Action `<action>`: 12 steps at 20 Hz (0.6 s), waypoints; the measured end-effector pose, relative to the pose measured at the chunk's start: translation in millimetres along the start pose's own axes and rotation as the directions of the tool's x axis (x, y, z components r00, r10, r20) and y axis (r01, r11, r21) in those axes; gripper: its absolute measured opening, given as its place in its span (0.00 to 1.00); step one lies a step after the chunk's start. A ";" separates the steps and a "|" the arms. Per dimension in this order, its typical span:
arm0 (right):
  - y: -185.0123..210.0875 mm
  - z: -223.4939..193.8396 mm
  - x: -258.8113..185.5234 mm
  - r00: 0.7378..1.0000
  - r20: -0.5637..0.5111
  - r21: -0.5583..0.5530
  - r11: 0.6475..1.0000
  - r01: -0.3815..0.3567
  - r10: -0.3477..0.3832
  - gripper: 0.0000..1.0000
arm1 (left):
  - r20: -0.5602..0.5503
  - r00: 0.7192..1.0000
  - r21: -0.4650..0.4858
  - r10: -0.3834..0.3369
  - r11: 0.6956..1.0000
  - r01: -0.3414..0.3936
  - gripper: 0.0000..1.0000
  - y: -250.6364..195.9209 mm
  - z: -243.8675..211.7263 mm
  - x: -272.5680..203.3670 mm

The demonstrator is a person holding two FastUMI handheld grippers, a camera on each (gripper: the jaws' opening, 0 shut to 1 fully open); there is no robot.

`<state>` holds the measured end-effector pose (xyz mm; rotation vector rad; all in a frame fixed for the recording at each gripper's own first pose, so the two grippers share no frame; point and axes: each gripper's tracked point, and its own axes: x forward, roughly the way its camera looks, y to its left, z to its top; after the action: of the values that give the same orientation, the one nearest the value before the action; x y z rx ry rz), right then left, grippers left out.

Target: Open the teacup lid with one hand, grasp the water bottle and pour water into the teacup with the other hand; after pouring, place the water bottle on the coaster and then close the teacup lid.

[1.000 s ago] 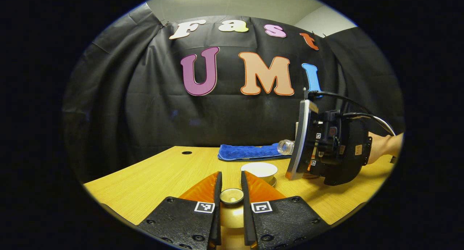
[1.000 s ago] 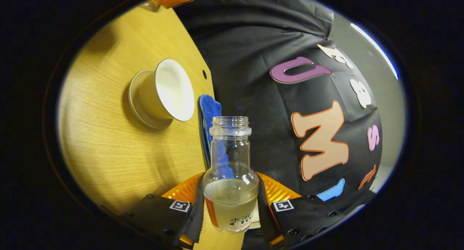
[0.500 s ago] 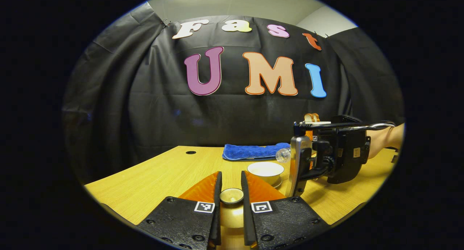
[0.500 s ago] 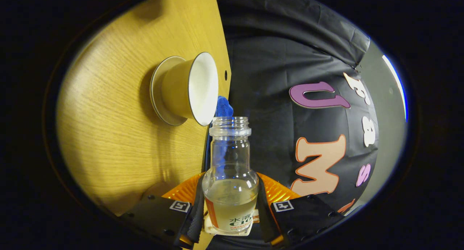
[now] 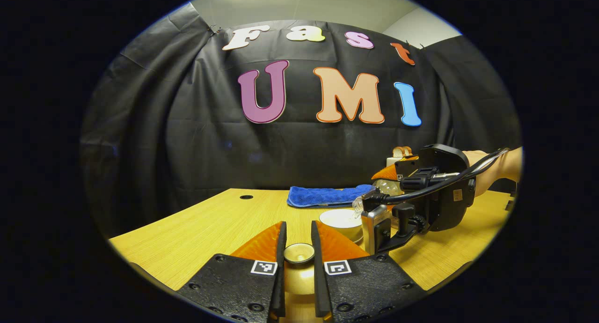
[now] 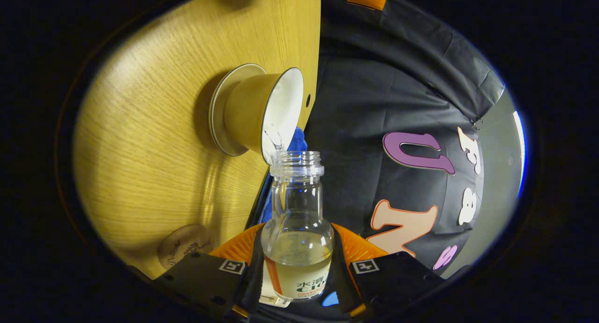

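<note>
Glass is what your right gripper (image 6: 295,271) is clamped on: its two orange fingers press either side of the clear, labelled water bottle (image 6: 297,238), which lies tipped with its open mouth at the rim of the pale, white-lined ceramic teacup (image 6: 262,112), and a thin stream looks to be crossing into it. Your mouth sits right at the rim's edge, so a small drift away from the teacup would likely put water on the yellow wooden table (image 6: 154,140); tipping faster could send a gulp over the far lip. Just short of the teacup, the round brown coaster (image 6: 183,248) lies beside your fingers, ready for the bottle. Your left gripper (image 5: 297,257) has its jaws nearly closed on the small round knob of the cream teacup lid (image 5: 299,253), held up on the near side of the teacup; let that pinch slacken and the lid could drop. Beyond the teacup lies a folded blue cloth (image 5: 323,195).
</note>
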<state>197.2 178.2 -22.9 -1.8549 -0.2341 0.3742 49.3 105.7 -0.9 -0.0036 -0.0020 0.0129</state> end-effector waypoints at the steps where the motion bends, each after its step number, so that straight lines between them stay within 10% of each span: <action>1: -0.1 0.4 0.1 1.000 0.001 -0.003 1.000 -0.001 0.001 0.68 | 0.000 1.000 0.000 0.000 1.000 0.000 0.22 0.2 0.4 -0.5; 12: -13.1 9.3 -0.4 0.999 0.039 -0.138 0.990 0.018 -0.012 0.67 | 0.000 1.000 0.000 0.000 1.000 0.000 0.22 -0.1 0.0 -0.3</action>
<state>193.8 190.3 -13.0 -1.9822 -0.3065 0.3917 49.0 105.6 -0.9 -0.0038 -0.0022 0.0131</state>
